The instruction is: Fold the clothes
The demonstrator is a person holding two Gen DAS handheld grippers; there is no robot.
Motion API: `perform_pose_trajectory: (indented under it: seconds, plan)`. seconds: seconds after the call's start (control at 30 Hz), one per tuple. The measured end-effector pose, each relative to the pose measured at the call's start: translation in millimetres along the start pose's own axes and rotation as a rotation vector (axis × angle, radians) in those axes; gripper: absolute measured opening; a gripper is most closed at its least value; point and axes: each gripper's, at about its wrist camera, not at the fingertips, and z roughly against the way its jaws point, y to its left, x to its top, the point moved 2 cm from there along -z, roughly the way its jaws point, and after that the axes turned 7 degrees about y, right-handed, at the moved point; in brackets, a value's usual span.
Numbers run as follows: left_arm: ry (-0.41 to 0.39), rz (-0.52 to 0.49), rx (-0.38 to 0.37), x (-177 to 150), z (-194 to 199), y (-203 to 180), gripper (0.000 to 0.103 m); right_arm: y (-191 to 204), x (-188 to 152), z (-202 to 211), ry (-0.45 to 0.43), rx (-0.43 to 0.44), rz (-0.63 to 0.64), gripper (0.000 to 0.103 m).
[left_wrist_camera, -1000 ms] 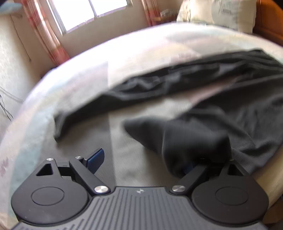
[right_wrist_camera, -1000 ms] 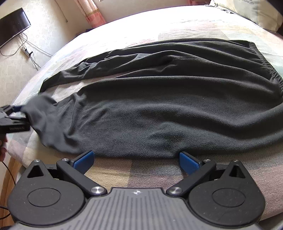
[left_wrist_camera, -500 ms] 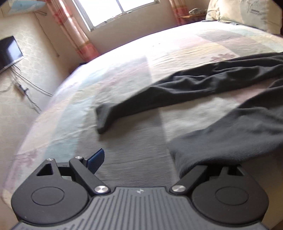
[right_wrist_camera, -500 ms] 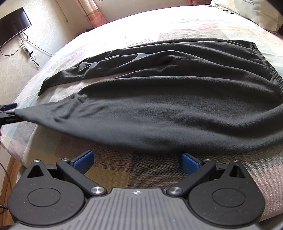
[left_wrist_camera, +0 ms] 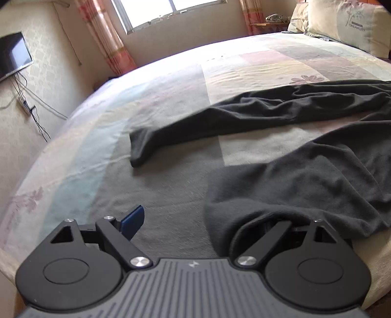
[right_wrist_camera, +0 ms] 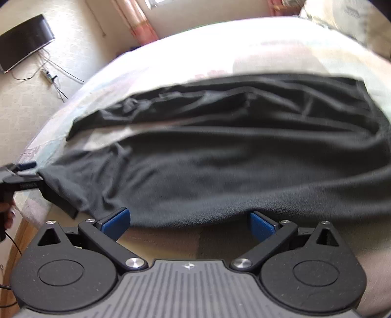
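Since a second ago, the near leg of the black trousers [left_wrist_camera: 317, 176] has been pulled out long, and now it lies down on the bed [left_wrist_camera: 171, 93] with a soft bump at its end. That end drapes over one finger of the left gripper [left_wrist_camera: 202, 220]. Its jaws stand wide apart, so I judge it has let the cloth go.

The right gripper [right_wrist_camera: 188, 220] has lifted and tipped a little, and its picture is blurry. Its jaws are spread wide too, with nothing between them, just beside the trousers' near edge.

Both legs lie flat and apart, the far one thin and wrinkly, so the trousers are spread out, not folded. They look ready for one leg to go over the other.

The bed has a pale patchwork cover [left_wrist_camera: 268, 61]. A pillow [left_wrist_camera: 347, 24] sits at its head. Behind are a window [left_wrist_camera: 171, 9], pink curtains [left_wrist_camera: 105, 36] and a TV [left_wrist_camera: 12, 56] on the wall.
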Motion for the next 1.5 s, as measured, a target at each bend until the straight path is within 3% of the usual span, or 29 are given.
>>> perform_pose_trajectory:
  seconds: [0.33, 0.57, 0.67, 0.83, 1.13, 1.27, 1.5]
  plan:
    - [0.054, 0.049, 0.0, -18.9, -21.6, 0.7, 0.089, -34.2, -15.7, -1.9, 0.04, 0.003, -0.127, 0.103]
    - [-0.013, 0.095, 0.092, -12.3, -19.5, 7.9, 0.089, -67.1, -28.2, 11.6, -0.05, 0.097, -0.28, 0.103]
    - [-0.012, 0.066, 0.113, -11.3, -20.0, 10.9, 0.089, -78.9, -32.1, 15.9, -0.073, 0.138, -0.338, 0.103]
    - [-0.072, -0.001, 0.163, 2.3, -2.8, 20.9, 0.089, -76.3, -30.4, 14.1, -0.069, 0.118, -0.31, 0.103]
    - [-0.341, -0.164, 0.26, 71.6, 52.8, -0.3, 0.089, -73.9, -30.7, 12.6, -0.07, 0.102, -0.291, 0.103]
    - [-0.338, -0.153, 0.27, 77.7, 55.3, 5.3, 0.089, -75.4, -32.3, 14.3, -0.072, 0.112, -0.299, 0.103]
    - [-0.282, -0.147, 0.309, 38.9, 59.9, 30.9, 0.089, -73.8, -30.8, 11.6, -0.073, 0.104, -0.276, 0.103]
